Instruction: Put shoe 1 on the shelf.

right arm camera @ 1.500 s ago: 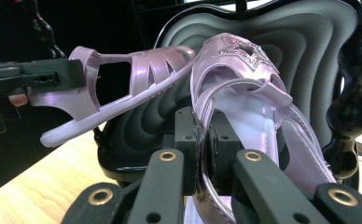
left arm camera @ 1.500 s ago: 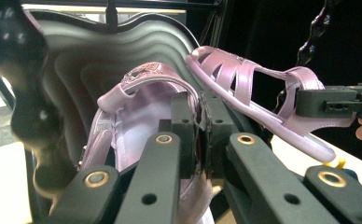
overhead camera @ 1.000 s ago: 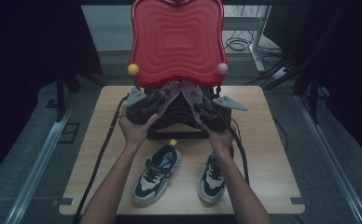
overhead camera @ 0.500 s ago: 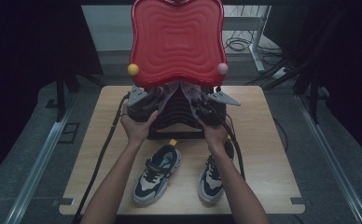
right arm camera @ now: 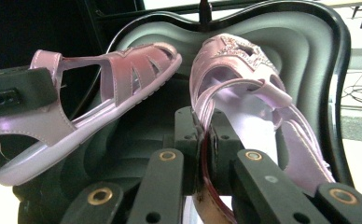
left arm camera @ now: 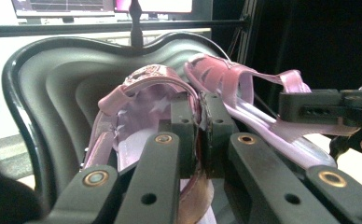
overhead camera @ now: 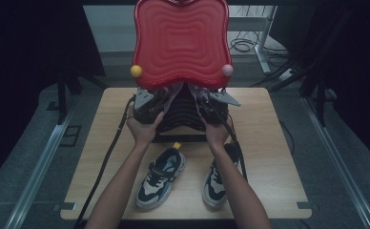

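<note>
**Both pink sandals gripped, case open, sneakers waiting**

So here's where things stand. The left tongs [left arm camera: 198,135] are clamped on the side edge of one pink sandal [left arm camera: 142,116], and the right tongs [right arm camera: 201,140] are pinched on the side edge of the other pink sandal [right arm camera: 244,93]. Each pair is squeezed right down, with just the sandal's edge between the pads. In each gripper view you can also see the other sandal held up by the other tongs farther off.

From the high view, both hands are up at the open case [overhead camera: 183,117] at the far middle of the desk [overhead camera: 269,162], with its big red lid [overhead camera: 180,43] standing upright behind. The sandals sit just over the dark ribbed inside of the case, heels toward the person. I honestly can't tell whether they're resting on the lining or hovering slightly off it.

My read: the sandals are either just coming out or about to settle in, and the pictures don't say which. Either way the grasp part is done on both sides. What looks left is the pair of sneakers, the left one [overhead camera: 161,176] and the right one [overhead camera: 216,183], sitting untouched on the near side of the desk, side by side with toes pointing toward the person. I'd guess they're part of a swap.
</note>
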